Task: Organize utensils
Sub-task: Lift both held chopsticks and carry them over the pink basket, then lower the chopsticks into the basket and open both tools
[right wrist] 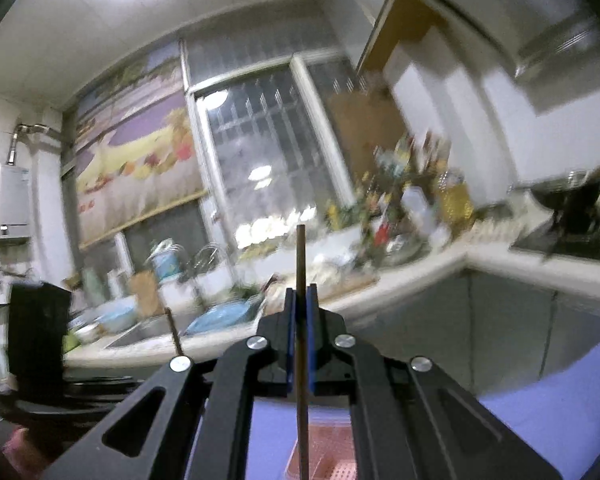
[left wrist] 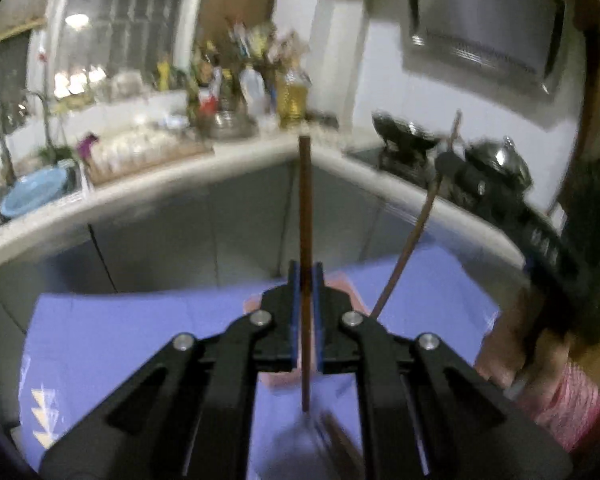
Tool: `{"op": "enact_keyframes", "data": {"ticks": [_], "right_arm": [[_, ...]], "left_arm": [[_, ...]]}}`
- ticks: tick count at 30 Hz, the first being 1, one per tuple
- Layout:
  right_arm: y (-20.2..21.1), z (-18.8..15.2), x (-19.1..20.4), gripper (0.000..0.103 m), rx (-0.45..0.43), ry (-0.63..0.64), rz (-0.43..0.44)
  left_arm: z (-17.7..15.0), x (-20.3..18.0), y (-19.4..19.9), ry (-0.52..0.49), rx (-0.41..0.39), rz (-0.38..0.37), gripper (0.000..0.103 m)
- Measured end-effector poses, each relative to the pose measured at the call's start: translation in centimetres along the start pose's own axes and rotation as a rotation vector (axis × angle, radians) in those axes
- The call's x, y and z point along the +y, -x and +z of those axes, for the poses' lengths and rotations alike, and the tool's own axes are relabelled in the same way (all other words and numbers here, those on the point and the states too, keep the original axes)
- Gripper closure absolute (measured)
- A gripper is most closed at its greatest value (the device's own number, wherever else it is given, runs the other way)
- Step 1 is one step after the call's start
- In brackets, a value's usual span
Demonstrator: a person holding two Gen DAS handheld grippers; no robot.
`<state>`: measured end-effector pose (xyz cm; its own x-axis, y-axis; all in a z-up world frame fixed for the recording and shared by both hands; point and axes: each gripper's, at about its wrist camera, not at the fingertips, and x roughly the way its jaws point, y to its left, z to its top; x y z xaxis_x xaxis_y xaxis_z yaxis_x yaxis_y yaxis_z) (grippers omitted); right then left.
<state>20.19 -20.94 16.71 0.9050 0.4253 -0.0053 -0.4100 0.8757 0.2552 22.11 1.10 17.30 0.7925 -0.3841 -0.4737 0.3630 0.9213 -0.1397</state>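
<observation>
Both grippers are mid-carry, each with one brown chopstick, so the sorting looks underway and not finished: neither stick is in the pink basket (right wrist: pixel 328 456) yet, as far as these views show.

The left gripper (left wrist: pixel 307 320) has its blue-padded fingers (left wrist: pixel 295 316) pressed together on a chopstick (left wrist: pixel 305 208), which stands straight up from the jaws and also runs down below them toward the purple cloth (left wrist: pixel 140 344). The pink basket sits on that cloth directly under and behind the left gripper, mostly hidden by it. At the bottom edge of the left wrist view there are blurred dark streaks beside the basket; they may be more utensils, but I cannot tell.

The right gripper (right wrist: pixel 300 320) likewise has its fingers clamped on a second chopstick (right wrist: pixel 300 256), upright, its lower end hanging over the pink basket. In the left wrist view that same chopstick appears as a slanted stick to the right of the basket, held by the dark body of the right gripper, with the person's hand (left wrist: pixel 516 344) and pink sleeve below it.

Both grippers are raised above the basket and tilted upward, so the cameras look at the cluttered kitchen counter (left wrist: pixel 236 160), the sink with a blue bowl (left wrist: pixel 34 192), and the window. Left to do, in my judgement: lower both sticks into the basket and release.
</observation>
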Motion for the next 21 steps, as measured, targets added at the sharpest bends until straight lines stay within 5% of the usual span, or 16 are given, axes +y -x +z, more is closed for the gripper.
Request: {"op": "enact_keyframes", "data": {"ticks": [3,7,17,21], "right_arm": [[-1.9,-1.2,0.1,0.098,-0.07,0.048,-0.078],[-4.6,-4.8,-0.6,0.098,-0.051,0.075,-0.123],[-7.8,-11.5,-3.6,0.098,0.218,-0.005,-0.075],[-8.3,-12.4,-3.4,0.095,0.342,-0.034,-0.053]], "left_arm": [[0.9,0.0,-2.8,0.001,-0.079,0.086,0.098],[-0.4,0.3,-7.6,-0.008,-0.054,0.154,0.098],[-7.3,1.4,-12.2,0.024,0.118,0.187,0.095],[-7.6,1.1,-10.8,0.017,0.119,0.275,0.048]]}}
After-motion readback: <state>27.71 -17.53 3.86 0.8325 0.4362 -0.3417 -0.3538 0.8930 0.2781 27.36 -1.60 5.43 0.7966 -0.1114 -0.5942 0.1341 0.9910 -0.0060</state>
